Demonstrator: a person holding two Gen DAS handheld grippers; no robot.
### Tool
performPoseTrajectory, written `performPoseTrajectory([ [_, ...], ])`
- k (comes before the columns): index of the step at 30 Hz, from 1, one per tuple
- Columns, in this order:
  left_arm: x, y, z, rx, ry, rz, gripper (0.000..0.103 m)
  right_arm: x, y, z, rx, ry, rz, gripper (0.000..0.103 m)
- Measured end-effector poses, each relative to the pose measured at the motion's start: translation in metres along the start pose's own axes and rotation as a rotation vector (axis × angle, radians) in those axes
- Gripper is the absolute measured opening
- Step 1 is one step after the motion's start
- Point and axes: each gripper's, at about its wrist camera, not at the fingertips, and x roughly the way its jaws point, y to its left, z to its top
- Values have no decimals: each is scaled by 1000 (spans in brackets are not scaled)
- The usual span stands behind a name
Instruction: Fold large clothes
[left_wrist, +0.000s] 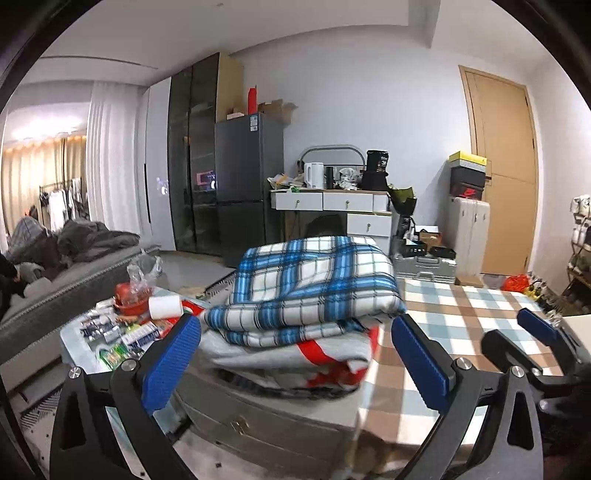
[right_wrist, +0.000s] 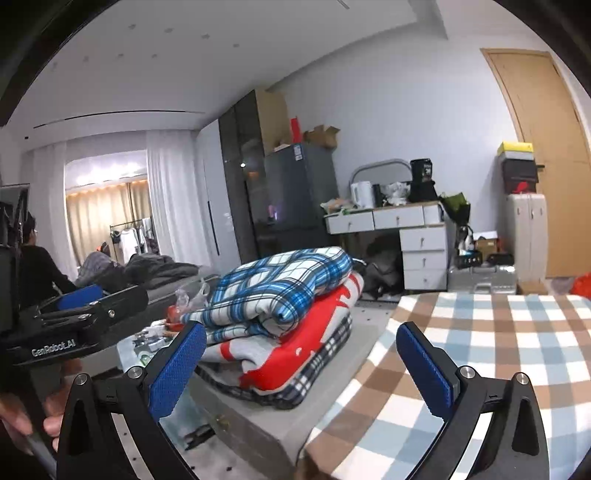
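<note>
I hold both grippers, left gripper (left_wrist: 295, 354) and right gripper (right_wrist: 301, 363), with jaws spread and empty, the folded blue plaid blanket (left_wrist: 310, 280) topping the stack straight ahead, nearer my left.

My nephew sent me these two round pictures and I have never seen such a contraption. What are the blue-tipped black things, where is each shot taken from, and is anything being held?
There is no robot. A person carries a hand-held gripper in each hand, each with a fisheye camera looking out along its blue fingers. One picture looks from the left gripper, the other from the right gripper. Both have their jaws open and hold nothing. Ahead is a stack of folded things: a blue plaid blanket on a red and grey one, resting on a grey cabinet. Beside it spreads a brown and blue checked cloth.
</note>
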Motion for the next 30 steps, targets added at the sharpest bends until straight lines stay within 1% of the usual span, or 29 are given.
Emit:
performPoseTrajectory([
  [2, -1, 2, 1, 15, -7, 7, 101, -8, 5, -1, -18, -19, 13, 103],
  [5, -3, 2, 0, 19, -15, 23, 101, -16, 10, -2, -39, -30, -2, 103],
  [11, 2, -3, 0, 30, 0, 15, 101, -27, 11, -1, -17, -45, 4, 103],
  [16, -2, -6, -9, 33, -6, 14, 101, -27, 14, -1, -24, -44, -1, 103],
  [20, -2, -5, -12, 33, 3, -18, 101, -25, 15, -2, -14, -31, 2, 103],
  [25, -7, -9, -14, 63, -10, 1, 101, -26, 15, -3, -7, -34, 6, 103],
  [30, -7, -9, -13, 64, 6, 5, 101, -29, 12, -3, 12, -43, 10, 103],
])
